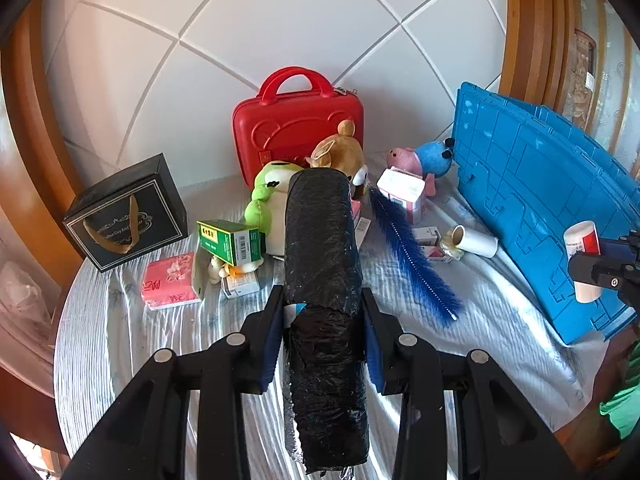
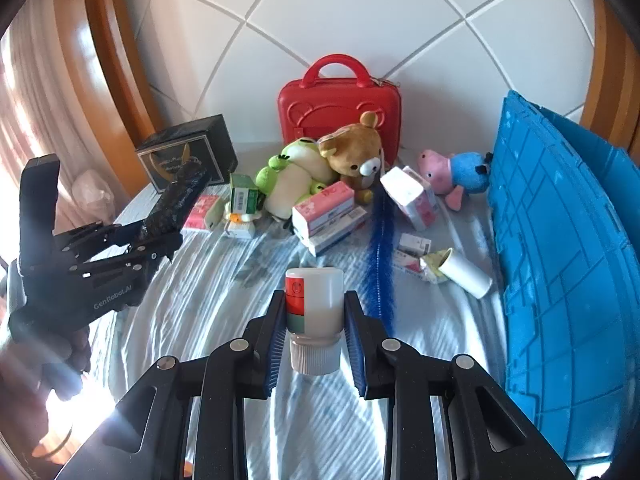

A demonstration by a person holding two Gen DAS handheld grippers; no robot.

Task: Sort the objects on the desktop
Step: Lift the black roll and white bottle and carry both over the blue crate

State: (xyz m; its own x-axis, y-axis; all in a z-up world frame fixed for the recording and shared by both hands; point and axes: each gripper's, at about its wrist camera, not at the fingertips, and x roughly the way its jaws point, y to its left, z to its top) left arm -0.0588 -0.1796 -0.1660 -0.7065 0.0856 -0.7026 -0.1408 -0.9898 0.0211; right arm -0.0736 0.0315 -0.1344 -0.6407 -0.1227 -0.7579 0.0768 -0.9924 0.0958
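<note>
My left gripper (image 1: 323,304) is shut on a roll of black plastic bags (image 1: 324,280), held lengthwise above the table; the same gripper (image 2: 158,246) and roll (image 2: 176,196) appear at the left of the right wrist view. My right gripper (image 2: 314,312) is shut on a white bottle (image 2: 316,308) with a red and green label and a ribbed cap toward the camera. That bottle (image 1: 584,256) also shows at the right edge of the left wrist view. Both are held up over the pale blue tablecloth (image 2: 224,280).
A blue crate (image 2: 568,264) stands at the right. At the back are a red case (image 2: 340,108) and a black gift box (image 1: 128,212). Plush toys (image 2: 352,156), tissue packs (image 2: 328,212), a green box (image 1: 230,242), a blue brush (image 2: 380,256) and a paper roll (image 2: 464,272) lie scattered.
</note>
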